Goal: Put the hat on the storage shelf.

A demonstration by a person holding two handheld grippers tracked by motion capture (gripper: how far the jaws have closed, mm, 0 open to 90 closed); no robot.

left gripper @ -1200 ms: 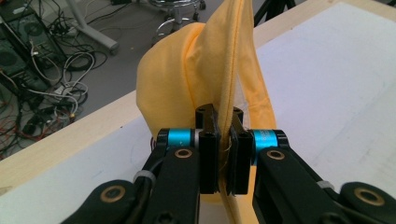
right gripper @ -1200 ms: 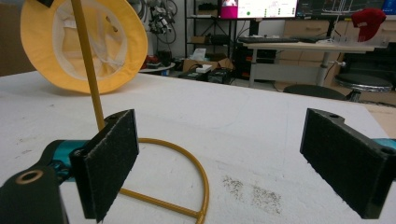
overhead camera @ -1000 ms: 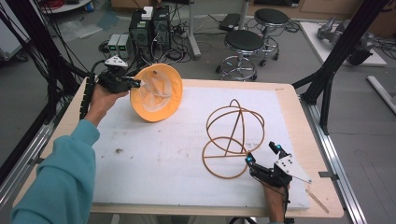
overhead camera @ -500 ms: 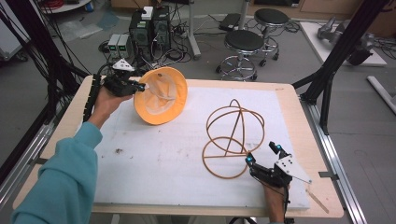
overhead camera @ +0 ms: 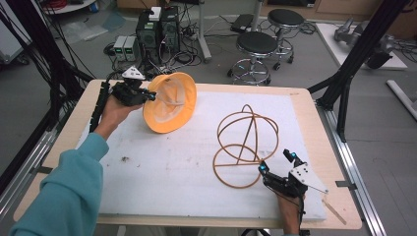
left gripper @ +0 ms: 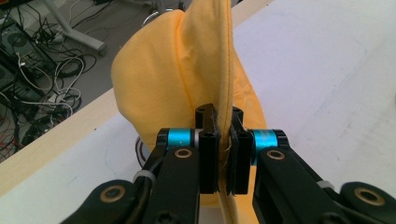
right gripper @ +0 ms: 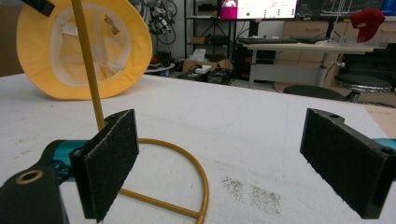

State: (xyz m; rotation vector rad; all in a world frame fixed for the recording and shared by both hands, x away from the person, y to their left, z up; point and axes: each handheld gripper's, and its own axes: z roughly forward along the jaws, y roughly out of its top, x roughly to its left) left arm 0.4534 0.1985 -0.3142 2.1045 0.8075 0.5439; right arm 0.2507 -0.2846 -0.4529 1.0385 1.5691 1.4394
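Observation:
A yellow bucket hat (overhead camera: pixel 172 109) is tipped up on its edge at the back left of the white mat, with its pale lining facing the right. My left gripper (overhead camera: pixel 150 96) is shut on the hat's brim (left gripper: pixel 227 70), which runs upright between the pads (left gripper: pixel 210 154). A gold wire frame (overhead camera: pixel 246 142) of crossed hoops stands on the mat right of centre. My right gripper (overhead camera: pixel 276 163) rests open near the front right, just beside the frame's base ring (right gripper: pixel 187 158). Nothing lies between its pads (right gripper: pixel 109 158). The hat (right gripper: pixel 84 46) shows beyond the frame's upright rod (right gripper: pixel 88 60).
The white mat (overhead camera: pixel 162 167) covers most of the wooden table (overhead camera: pixel 69 132), with some dark crumbs at its left. Black frame posts (overhead camera: pixel 344 73) rise at the table's sides. Stools (overhead camera: pixel 255 49) and computer boxes stand on the floor behind.
My left gripper has carried the hat a little to the right and nearer, and the hat has turned more upright. The right gripper has stayed where it was.

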